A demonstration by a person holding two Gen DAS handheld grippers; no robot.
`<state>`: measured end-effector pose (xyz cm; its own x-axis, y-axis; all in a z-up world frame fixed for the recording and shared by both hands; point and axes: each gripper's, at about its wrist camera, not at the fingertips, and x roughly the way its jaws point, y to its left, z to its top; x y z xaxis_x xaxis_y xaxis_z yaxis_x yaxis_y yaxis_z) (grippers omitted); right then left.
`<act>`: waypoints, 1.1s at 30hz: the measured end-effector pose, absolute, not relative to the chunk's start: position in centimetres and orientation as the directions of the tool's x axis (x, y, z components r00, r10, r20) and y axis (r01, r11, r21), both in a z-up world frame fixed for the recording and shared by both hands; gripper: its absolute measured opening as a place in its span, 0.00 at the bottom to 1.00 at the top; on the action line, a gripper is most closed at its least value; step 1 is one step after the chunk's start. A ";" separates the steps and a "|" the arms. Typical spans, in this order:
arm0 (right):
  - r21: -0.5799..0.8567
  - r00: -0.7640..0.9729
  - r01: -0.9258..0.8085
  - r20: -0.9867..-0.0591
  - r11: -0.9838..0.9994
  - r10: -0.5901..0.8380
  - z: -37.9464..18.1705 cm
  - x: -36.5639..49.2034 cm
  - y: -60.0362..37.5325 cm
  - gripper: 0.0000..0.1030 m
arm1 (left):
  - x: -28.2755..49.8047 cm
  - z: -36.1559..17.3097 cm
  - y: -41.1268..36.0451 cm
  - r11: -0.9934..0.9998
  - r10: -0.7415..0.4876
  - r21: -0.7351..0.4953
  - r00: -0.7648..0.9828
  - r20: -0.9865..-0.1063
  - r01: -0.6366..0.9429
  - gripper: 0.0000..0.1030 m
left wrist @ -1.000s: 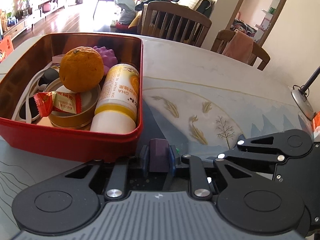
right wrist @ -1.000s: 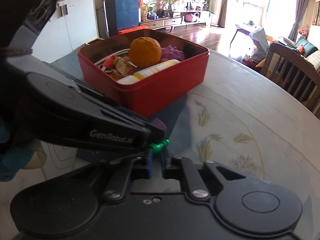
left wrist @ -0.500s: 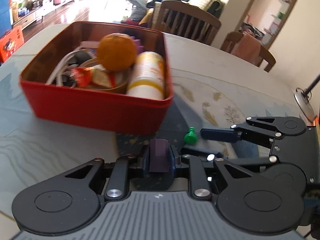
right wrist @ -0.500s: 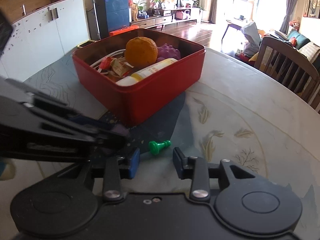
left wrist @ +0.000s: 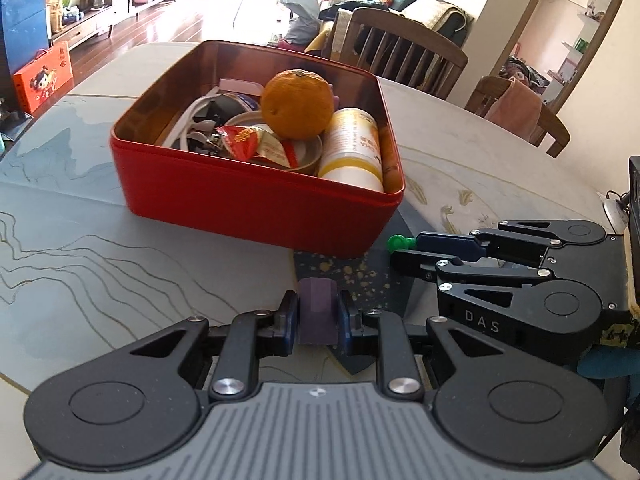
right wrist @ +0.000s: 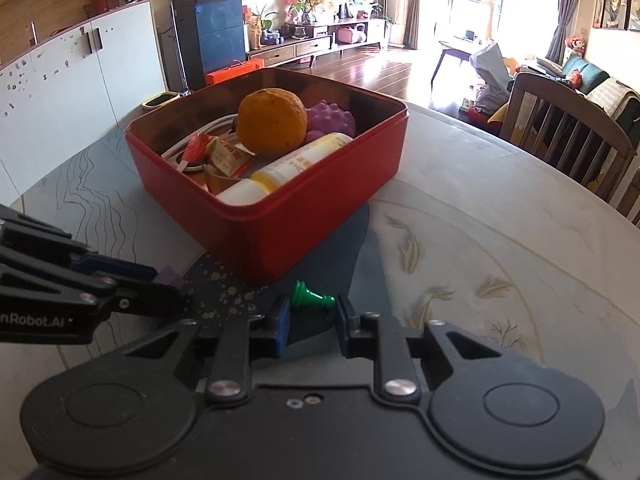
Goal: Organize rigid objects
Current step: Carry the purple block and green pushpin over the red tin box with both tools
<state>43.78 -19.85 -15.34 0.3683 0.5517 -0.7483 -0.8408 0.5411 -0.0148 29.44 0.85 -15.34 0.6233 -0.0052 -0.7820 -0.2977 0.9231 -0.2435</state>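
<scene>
A small purple block (left wrist: 316, 324) sits between the pads of my left gripper (left wrist: 318, 304), which is shut on it just above the table, in front of the red box (left wrist: 260, 204). A green chess pawn (right wrist: 310, 299) lies on its side on the table by the box's near corner. It lies in the gap at the fingertips of my right gripper (right wrist: 312, 308). Those jaws are closing around the pawn, and a sliver of room shows at each pad. The box holds an orange (left wrist: 298, 104), a yellow-and-white bottle (left wrist: 352, 148), a snack packet (left wrist: 248, 140) and a purple knobbly ball (right wrist: 330, 118).
The round table (right wrist: 500, 216) has a painted fish pattern to the right of the box. Wooden chairs (left wrist: 404, 60) stand along its far edge. A white cable and a round tin also lie in the box. The two grippers sit close side by side.
My left gripper drew back from the box with the purple block. My right gripper let the pawn drop onto the table, opened wide, and has narrowed around it again.
</scene>
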 end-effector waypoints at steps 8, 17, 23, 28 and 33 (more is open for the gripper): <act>-0.008 0.364 -0.838 -0.752 0.545 0.549 -14.7 42.3 -20.8 0.00 | 28.3 -14.3 0.9 0.924 0.004 -0.240 0.637 -0.771 -0.297 0.20; 0.029 0.326 -0.858 -0.742 0.514 0.586 -14.0 40.2 -19.0 0.34 | 26.9 -13.9 1.6 0.916 0.030 -0.237 0.644 -0.765 -0.324 0.20; 0.071 0.327 -0.827 -0.746 0.557 0.580 -14.7 40.0 -16.8 0.43 | 25.6 -14.2 3.7 0.897 0.066 -0.233 0.635 -0.770 -0.376 0.20; 0.143 0.350 -0.743 -0.750 0.654 0.561 -15.3 40.6 -15.4 0.43 | 25.0 -14.5 4.9 0.885 0.080 -0.236 0.631 -0.772 -0.400 0.20; 0.176 0.402 -0.631 -0.759 0.756 0.512 -15.3 40.5 -14.6 0.44 | 24.9 -15.0 6.0 0.875 0.088 -0.238 0.622 -0.778 -0.421 0.20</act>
<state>40.46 -14.57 -15.27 0.4018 0.5125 -0.7589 -0.6307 0.7557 0.1764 24.89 5.96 -14.96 0.6222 0.0882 -0.7779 -0.4212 0.8753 -0.2376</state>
